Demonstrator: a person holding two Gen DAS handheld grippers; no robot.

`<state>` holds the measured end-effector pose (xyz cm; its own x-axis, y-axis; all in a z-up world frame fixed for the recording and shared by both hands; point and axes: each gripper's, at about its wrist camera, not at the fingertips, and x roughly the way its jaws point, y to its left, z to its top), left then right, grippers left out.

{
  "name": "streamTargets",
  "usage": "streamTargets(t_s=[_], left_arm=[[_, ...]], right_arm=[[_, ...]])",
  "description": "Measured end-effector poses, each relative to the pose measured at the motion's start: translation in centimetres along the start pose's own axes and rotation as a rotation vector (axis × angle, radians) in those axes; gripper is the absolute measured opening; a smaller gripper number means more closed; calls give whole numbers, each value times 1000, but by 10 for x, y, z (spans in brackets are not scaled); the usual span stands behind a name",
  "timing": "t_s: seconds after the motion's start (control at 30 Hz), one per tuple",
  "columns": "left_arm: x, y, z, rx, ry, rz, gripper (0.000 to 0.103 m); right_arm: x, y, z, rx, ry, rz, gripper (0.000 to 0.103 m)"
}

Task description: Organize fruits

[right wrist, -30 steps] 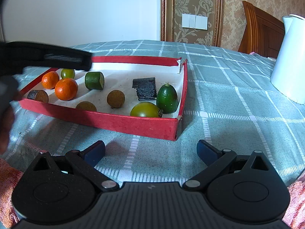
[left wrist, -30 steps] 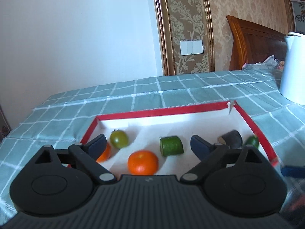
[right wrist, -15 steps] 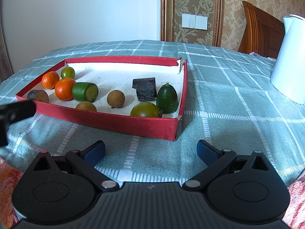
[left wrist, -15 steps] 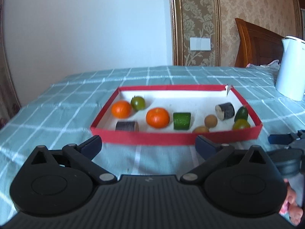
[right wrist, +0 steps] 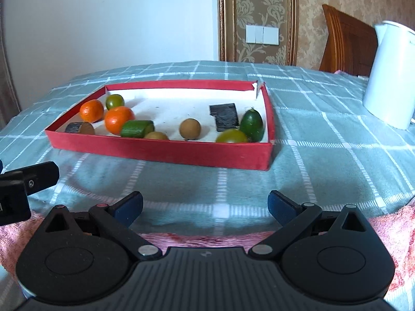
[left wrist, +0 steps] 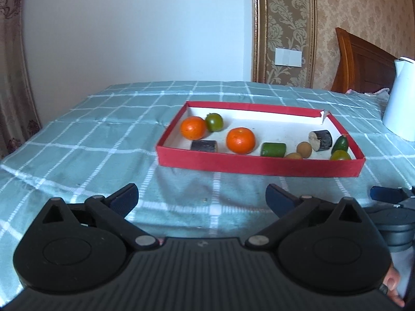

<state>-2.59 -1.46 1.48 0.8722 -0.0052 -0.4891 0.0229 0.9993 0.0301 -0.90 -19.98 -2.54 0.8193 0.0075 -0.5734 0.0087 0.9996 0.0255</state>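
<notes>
Two grippers, both with jaws wide and nothing between them. Left gripper [left wrist: 201,199] and right gripper [right wrist: 205,207] both sit near side of the red tray [right wrist: 160,153], apart from it, over the checked teal cloth [left wrist: 90,140] on the bench. Right gripper's near edge overlaps a pink towel [right wrist: 389,223].

Tray contents, right wrist view, left to right:
- dark cut cylinder [right wrist: 79,128] at near-left corner, against the near wall
- small orange [right wrist: 91,110] far-left, green round fruit [right wrist: 115,101] just beside it, farther in
- larger orange [right wrist: 118,119] near the middle-left, touching the green cylinder [right wrist: 136,128] lying on its side
- brown fruit [right wrist: 156,136] against the near wall, partly hidden by it
- round brown fruit [right wrist: 190,129] centre, on its own
- black flat-looking block [right wrist: 224,116] right of centre; left wrist view shows it as a dark cut cylinder with a pale end
- yellow-green round fruit [right wrist: 231,136] at near-right, touching the dark green oval fruit [right wrist: 251,125] by the right wall

Far-right tray corner is torn, flap standing up.

White kettle [right wrist: 391,77] stands on the cloth right of the tray, well apart. Wooden headboard [right wrist: 347,39] behind it; wall switch [right wrist: 262,34] on the patterned wall panel.

Left wrist view: right gripper's finger shows at the right edge, person's fingertip [left wrist: 391,282] low right.
</notes>
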Motion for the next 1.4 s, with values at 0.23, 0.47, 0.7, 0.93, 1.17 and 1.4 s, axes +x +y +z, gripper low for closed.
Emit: streamTargets(t_s=[0.23,0.47,0.7,0.93,1.17,1.4], left_arm=[[-15,5,-1,-9,-22,-3,103],[-24,4,2,-14,-43,-5,103],[-32,6,3,-30,-78,-9,103],[-34,4,5,-23,-98,-6,103],[-32,-3,4,15,-79,-41,103],[-26,-5,2,8,-60,-48,103]], right_arm=[[-7,11,2,-6,-8,0,103],[-12,21,4,-33,-22,2,103],[-12,23,5,-40,-25,2,103],[-10,23,6,-43,-18,6,103],[-6,23,6,-42,-11,7,103],[-4,21,6,-29,-15,-1,103]])
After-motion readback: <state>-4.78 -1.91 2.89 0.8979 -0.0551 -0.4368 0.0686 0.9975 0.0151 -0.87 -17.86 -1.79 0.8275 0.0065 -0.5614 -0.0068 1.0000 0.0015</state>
